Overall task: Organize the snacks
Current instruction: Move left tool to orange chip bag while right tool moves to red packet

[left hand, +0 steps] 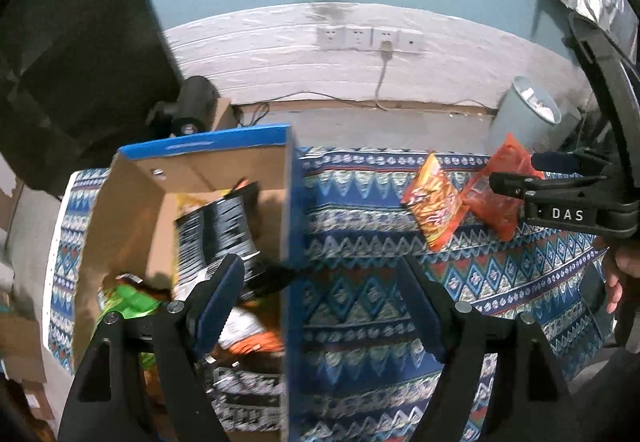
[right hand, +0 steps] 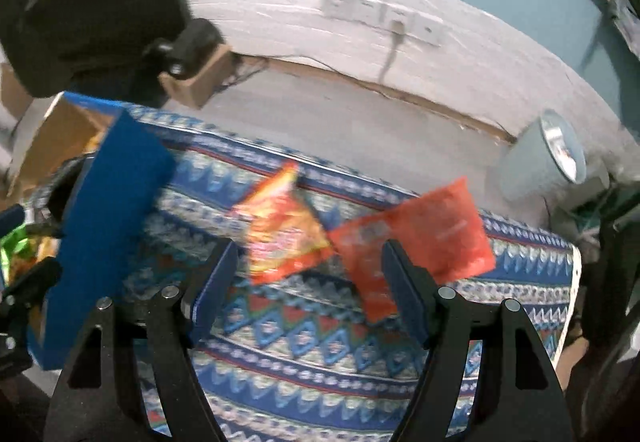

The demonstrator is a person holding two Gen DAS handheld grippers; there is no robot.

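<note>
Presently, two snack packets are left out on the patterned tablecloth (right hand: 320, 374): an orange-yellow chip bag (right hand: 282, 232) and, just beside it and touching at one edge, a plain red packet (right hand: 436, 238). Both lie well apart from the cardboard box (left hand: 132, 202), whose blue outer wall (left hand: 296, 202) is seen standing upright at the cloth's left end. Several packets are already held inside the box, among them a black-and-white striped bag (left hand: 218, 230) and a green one (left hand: 130, 302).

The right gripper (right hand: 310, 290) is seen above the cloth with its jaws apart and nothing between them; the two loose packets lie just beyond its fingertips. The left gripper (left hand: 320, 290) is straddling the box wall, jaws likewise apart and empty, one finger (left hand: 218, 306) over the box contents.

Step judged in hand: the reach for the remaining packets, with most of the sorting apparently done. For the next move, the right jaws would need to be lowered over one packet, probably the nearer red one, closed on its crinkled edge, then carried across to the box opening. Heavy blur is noted in the right view.
</note>
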